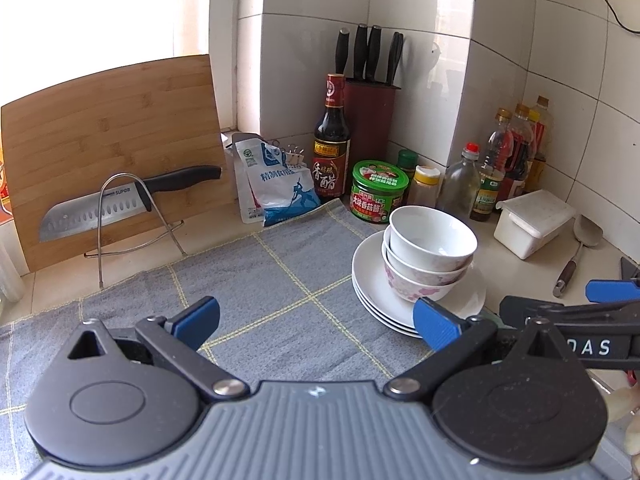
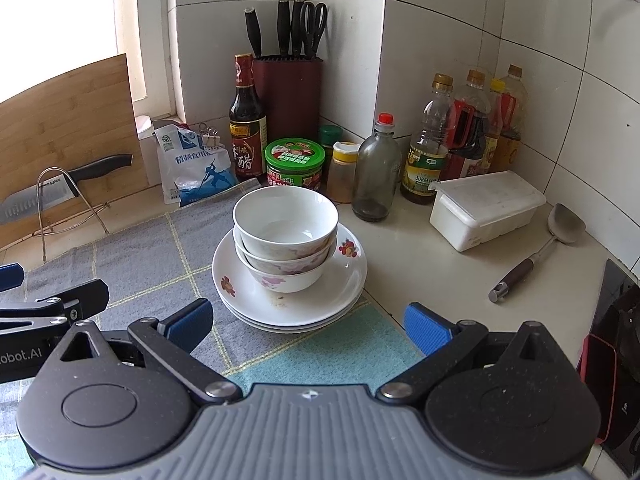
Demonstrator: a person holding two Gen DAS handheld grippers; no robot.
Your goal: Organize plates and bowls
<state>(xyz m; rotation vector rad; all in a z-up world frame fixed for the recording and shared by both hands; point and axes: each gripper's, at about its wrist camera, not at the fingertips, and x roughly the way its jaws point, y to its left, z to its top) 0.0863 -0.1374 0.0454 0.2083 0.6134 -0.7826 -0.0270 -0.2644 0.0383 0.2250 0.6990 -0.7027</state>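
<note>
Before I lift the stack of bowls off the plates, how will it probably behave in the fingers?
The bowls look like glazed ceramic, so probably smooth, slippery and breakable. Three are nested and the stack stands tall on the plates, so it may wobble or tip if gripped only by the top rim. Together they are likely rather heavy for one open right gripper.

A home kitchen: tiled walls (image 2: 460,20) meet over a counter (image 2: 420,256) whose back edge holds a knife block (image 2: 288,92), sauce bottles (image 2: 464,132) and a cutting board (image 1: 112,148).
</note>
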